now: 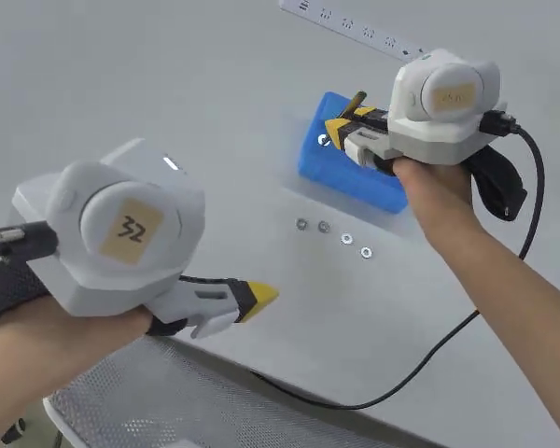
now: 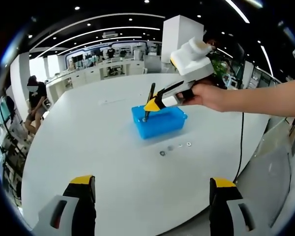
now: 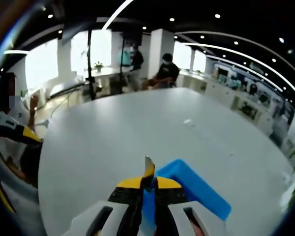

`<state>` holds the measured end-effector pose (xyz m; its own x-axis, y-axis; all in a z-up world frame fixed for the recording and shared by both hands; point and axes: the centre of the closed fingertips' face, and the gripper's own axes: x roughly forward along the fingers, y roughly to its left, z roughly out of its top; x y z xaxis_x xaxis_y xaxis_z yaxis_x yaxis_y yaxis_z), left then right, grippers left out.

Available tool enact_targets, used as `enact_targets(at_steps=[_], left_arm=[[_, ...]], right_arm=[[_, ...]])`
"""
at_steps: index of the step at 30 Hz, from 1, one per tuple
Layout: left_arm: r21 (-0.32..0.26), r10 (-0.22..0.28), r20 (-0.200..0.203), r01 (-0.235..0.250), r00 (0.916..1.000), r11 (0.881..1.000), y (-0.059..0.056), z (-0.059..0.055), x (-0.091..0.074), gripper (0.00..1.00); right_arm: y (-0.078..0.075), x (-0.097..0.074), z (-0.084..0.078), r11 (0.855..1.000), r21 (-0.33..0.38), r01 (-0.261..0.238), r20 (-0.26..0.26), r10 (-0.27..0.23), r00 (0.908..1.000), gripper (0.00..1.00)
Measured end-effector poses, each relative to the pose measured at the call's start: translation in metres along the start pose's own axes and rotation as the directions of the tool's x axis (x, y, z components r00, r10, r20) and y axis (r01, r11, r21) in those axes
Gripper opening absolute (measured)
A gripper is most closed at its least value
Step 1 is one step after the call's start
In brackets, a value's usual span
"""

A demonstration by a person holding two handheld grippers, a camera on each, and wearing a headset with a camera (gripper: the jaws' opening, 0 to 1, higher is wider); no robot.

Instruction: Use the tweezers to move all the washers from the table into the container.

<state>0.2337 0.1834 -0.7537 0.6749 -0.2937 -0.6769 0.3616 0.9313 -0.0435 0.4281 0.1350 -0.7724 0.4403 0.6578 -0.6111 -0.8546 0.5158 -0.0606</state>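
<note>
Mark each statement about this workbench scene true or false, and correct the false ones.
1. The right gripper holds the tweezers over the container. True.
2. The container is red. False: it is blue.
3. Four washers lie on the table beside the container. True.
4. The left gripper has its jaws shut on a washer. False: its jaws stand wide open and hold nothing.

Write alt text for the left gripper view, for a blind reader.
The right gripper, shut on tweezers, holds them tip-down over a blue container on a white table; four washers lie in a row nearby. The left gripper stands open.
</note>
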Motion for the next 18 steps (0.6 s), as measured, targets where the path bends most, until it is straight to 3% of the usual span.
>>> enact_targets(at_steps=[5,18], left_arm=[[-0.008,0.01,-0.004,-0.01,0.9999,1.0,0.003,0.0,-0.001,0.99],[-0.005,-0.023,-0.011,0.023,0.9997,1.0,-0.003,0.001,0.0,0.99]], right_arm=[[-0.004,0.016,-0.01,1.0,0.026,-0.009,-0.021,0.009,0.9997,0.04],[-0.008,0.028,-0.025,0.995,0.1,-0.02,-0.053,0.025,0.9983,0.04]])
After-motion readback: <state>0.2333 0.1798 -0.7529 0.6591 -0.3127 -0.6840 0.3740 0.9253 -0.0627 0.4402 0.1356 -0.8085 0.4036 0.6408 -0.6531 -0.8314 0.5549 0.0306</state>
